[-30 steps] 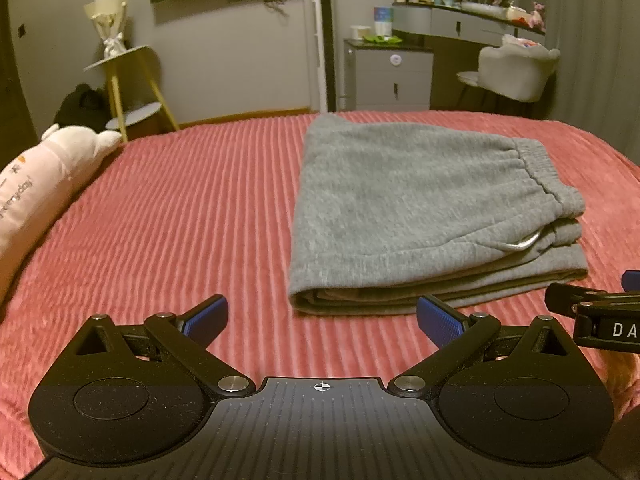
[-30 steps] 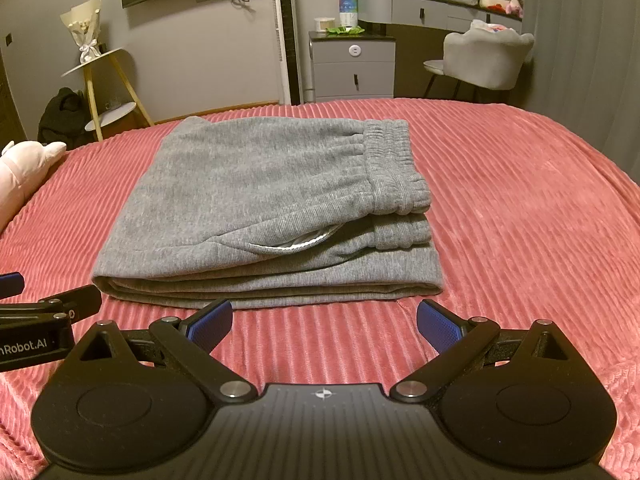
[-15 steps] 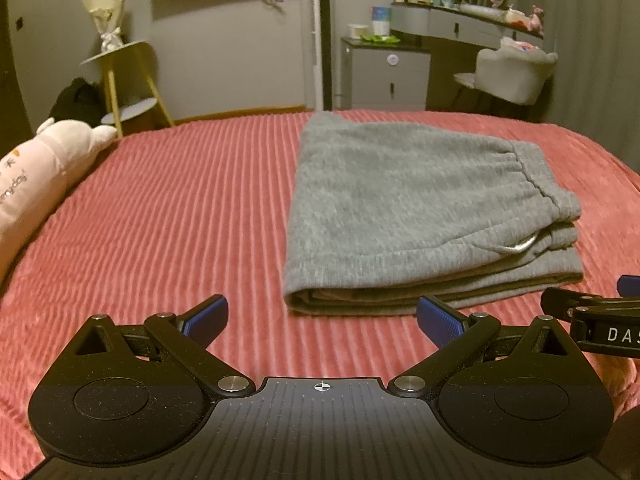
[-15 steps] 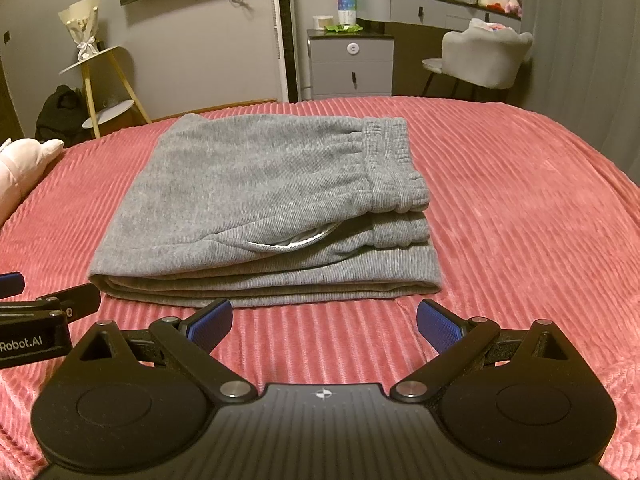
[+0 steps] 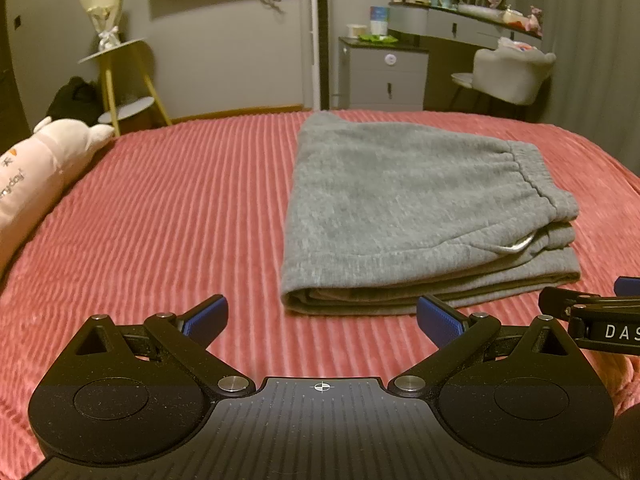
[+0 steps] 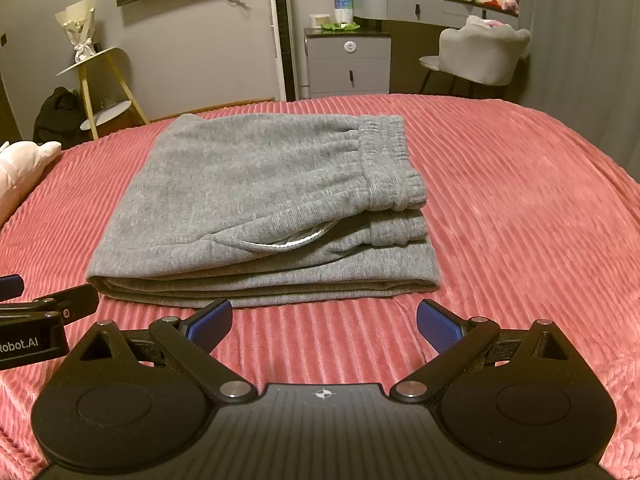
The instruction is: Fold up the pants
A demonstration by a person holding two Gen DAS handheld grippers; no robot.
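On ribbed pink bedding (image 5: 180,216), fleecy grey pants (image 6: 264,200) lie folded rectangular; both claws (image 5: 322,320) (image 6: 325,324) gape empty.

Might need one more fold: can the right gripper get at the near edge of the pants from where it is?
Probably yes: the right gripper is open, just short of the gray pants, with only bare red bedspread between them.

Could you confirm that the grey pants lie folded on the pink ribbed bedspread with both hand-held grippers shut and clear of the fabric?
Not quite: both are open, not shut. The left hand-held gripper and right hand-held gripper show their jaws spread in their own wrist views. The grey pants do lie folded on the pink ribbed bedspread, untouched.
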